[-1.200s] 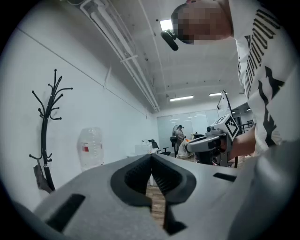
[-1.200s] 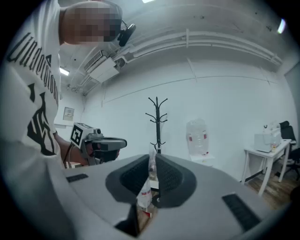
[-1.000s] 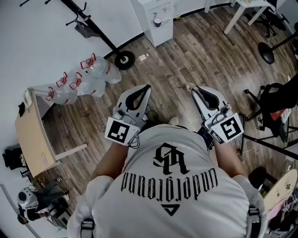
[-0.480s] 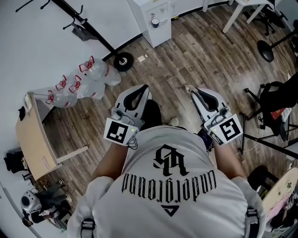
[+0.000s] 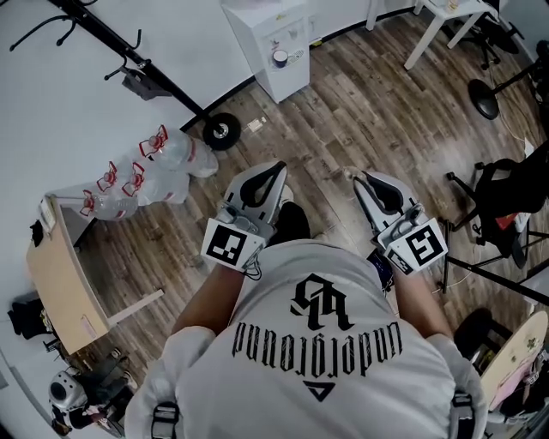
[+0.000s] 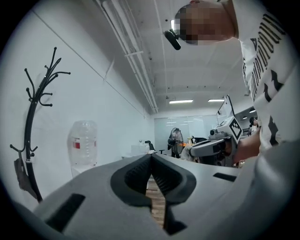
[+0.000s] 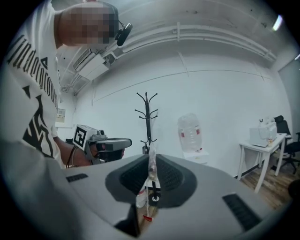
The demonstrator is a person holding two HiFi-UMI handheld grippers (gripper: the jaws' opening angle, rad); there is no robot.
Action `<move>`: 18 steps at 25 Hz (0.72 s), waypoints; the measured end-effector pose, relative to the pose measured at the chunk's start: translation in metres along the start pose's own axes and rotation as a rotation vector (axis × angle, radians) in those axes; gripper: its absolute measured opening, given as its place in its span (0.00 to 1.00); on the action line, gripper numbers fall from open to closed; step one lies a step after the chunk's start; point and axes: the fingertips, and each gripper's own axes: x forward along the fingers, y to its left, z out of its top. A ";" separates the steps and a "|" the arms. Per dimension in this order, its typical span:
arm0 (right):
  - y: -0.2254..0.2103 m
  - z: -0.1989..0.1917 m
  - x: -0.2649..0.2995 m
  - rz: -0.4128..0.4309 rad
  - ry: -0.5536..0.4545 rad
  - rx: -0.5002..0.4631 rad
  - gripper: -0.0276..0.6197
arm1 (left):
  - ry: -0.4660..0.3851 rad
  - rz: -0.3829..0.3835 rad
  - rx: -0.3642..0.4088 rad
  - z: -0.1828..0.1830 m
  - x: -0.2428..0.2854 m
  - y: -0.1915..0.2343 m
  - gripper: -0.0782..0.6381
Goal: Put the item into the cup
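Observation:
In the right gripper view my right gripper (image 7: pixel 152 159) is shut on a thin clear packet (image 7: pixel 151 169) that stands upright between the pads. A string with a small red tag (image 7: pixel 147 218) hangs below it. My left gripper (image 6: pixel 151 157) is shut with nothing between its jaws. In the head view both grippers are held out in front of the person's chest over the wooden floor, left gripper (image 5: pixel 276 170) and right gripper (image 5: pixel 352 177) side by side. A small round cup-like thing (image 5: pixel 280 57) sits on top of a white cabinet (image 5: pixel 273 39) ahead.
A black coat rack (image 7: pixel 146 117) and a water bottle (image 7: pixel 190 133) on a white stand are by the wall. Clear bags (image 5: pixel 137 176) and a wooden shelf (image 5: pixel 60 270) lie at the left. A white table (image 5: pixel 446 17), stands and a chair (image 5: pixel 506 193) are at the right.
The floor and the white cabinet have slid down and left in the head view as the person walks toward them. Both grippers stay held out in front, unchanged.

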 end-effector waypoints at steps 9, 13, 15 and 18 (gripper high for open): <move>-0.053 0.016 0.118 -0.007 0.037 -0.003 0.12 | 0.005 -0.005 -0.019 -0.009 0.051 0.117 0.12; -0.072 0.032 0.175 -0.013 0.036 -0.010 0.12 | 0.010 -0.025 -0.017 -0.005 0.067 0.172 0.12; -0.080 0.039 0.200 -0.019 0.031 -0.012 0.12 | 0.011 -0.042 -0.008 -0.002 0.074 0.195 0.12; -0.089 0.046 0.233 -0.023 0.030 -0.016 0.12 | 0.022 -0.051 0.000 -0.002 0.081 0.228 0.12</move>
